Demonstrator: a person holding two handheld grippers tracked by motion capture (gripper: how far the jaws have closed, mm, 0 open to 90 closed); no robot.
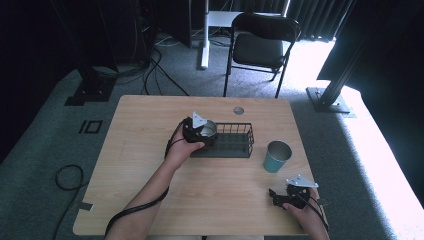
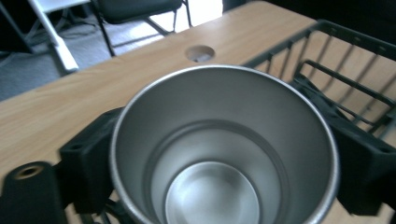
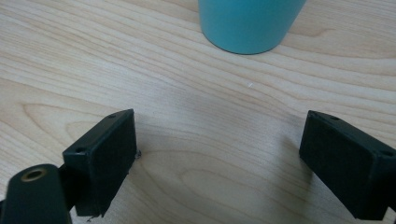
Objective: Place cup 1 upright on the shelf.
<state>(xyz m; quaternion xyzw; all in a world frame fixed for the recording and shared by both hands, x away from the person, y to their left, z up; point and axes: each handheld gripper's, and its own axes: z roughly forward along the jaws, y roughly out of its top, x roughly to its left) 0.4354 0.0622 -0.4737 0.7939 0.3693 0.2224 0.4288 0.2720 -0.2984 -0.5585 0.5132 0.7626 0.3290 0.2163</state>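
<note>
Wooden table (image 1: 150,165) | shiny steel cup (image 1: 208,129), plain inside | mouth faces left gripper (image 1: 200,134), axis along the jaws | jaws flank it, grip unclear | right gripper (image 1: 278,198) wide open, empty

Steel cup (image 2: 224,149): bare silver metal, brushed grey inside, bright rim. Second cup (image 1: 276,156): teal outside, silver-grey inside. Wire basket (image 1: 235,140): black, open grid of bars. Table (image 1: 150,130): light wood, wavy grain pattern, one grey round port. Left gripper (image 1: 200,132) and right gripper (image 1: 292,195): black bodies, light grey triangular top plates, black cables. Chair (image 1: 260,42): black. Floor: grey carpet.
</note>
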